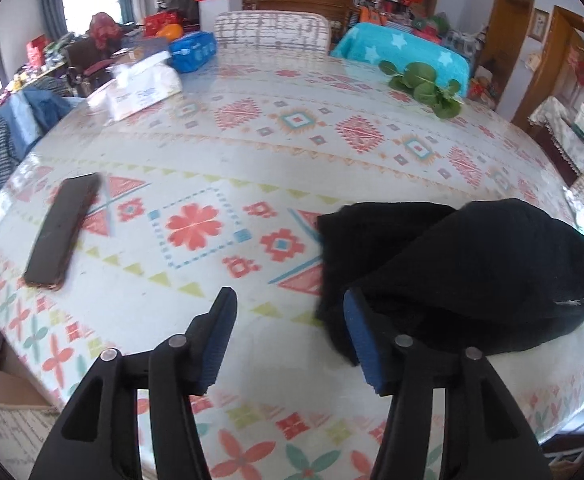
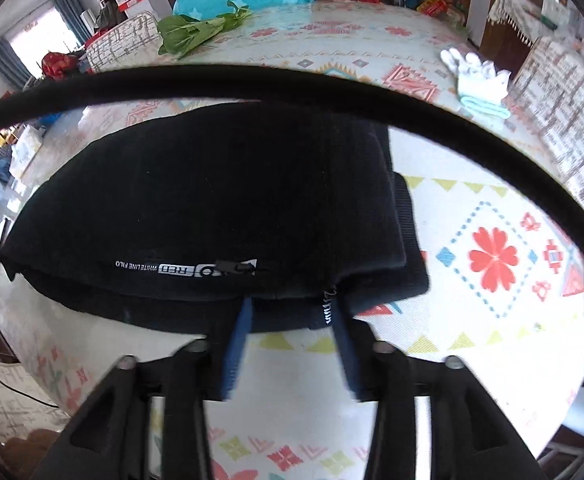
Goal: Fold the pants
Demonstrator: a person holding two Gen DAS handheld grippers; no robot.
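Looking along our right gripper (image 2: 290, 324), we lose much of the table (image 2: 472, 184) behind the black pants (image 2: 212, 208), which lie folded in a thick bundle near the table's front edge. A dark cable (image 2: 292, 76) arcs across that view, close and blurred. Our right jaws stand parted, the blue pads (image 2: 236, 348) reaching just under the bundle's near hem without pinching it, as far as we can tell. Our left gripper (image 1: 288, 320) is spread wide over bare cloth, its right finger beside the pants (image 1: 452, 264). A dark phone (image 1: 62, 232) lies well apart to the left; greens (image 1: 424, 84) sit far back.
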